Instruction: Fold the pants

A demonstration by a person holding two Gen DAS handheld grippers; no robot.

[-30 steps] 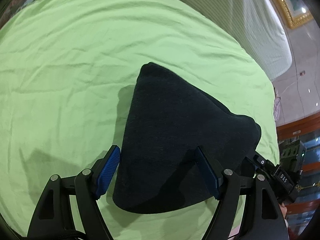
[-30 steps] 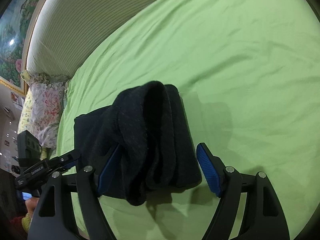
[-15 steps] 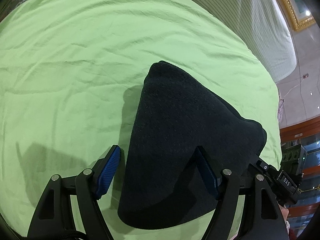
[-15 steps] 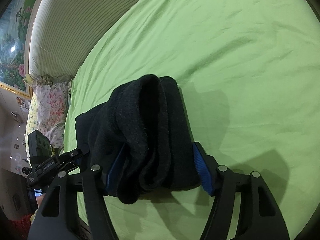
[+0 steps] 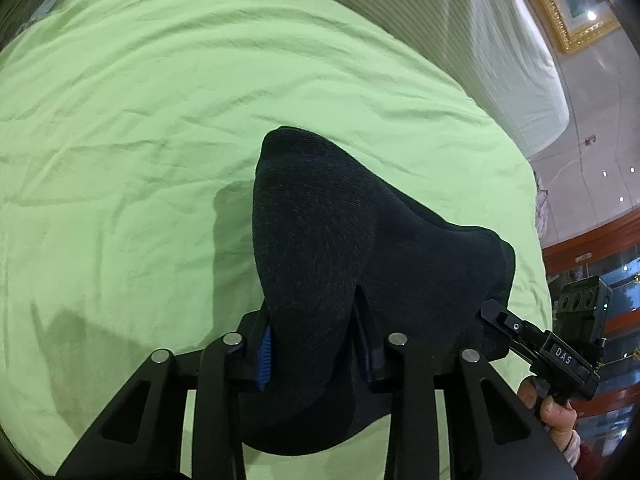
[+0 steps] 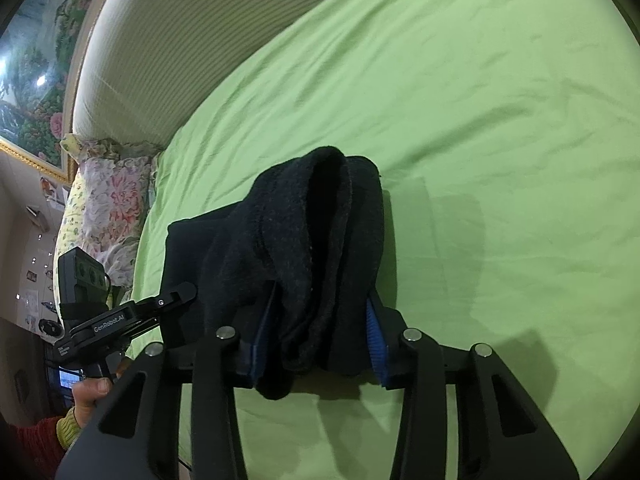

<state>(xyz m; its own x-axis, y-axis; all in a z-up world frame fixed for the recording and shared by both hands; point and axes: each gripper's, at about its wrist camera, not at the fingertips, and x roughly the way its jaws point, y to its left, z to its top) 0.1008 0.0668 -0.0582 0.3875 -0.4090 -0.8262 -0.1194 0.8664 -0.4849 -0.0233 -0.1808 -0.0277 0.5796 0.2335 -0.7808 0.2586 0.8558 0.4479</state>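
**On the green bed, both grippers clamp a nearly folded pair of pants**

On the bed (image 5: 160,120), the dark pants (image 5: 340,248) lie as a thick, compact bundle near the front edge. The left gripper (image 5: 316,344) has just been closing and now pinches one end between its fingers; the right gripper (image 6: 320,336) has likewise closed on the layered opposite end. Most folding looks done. What seems left is a final fold or lifting the bundle away.
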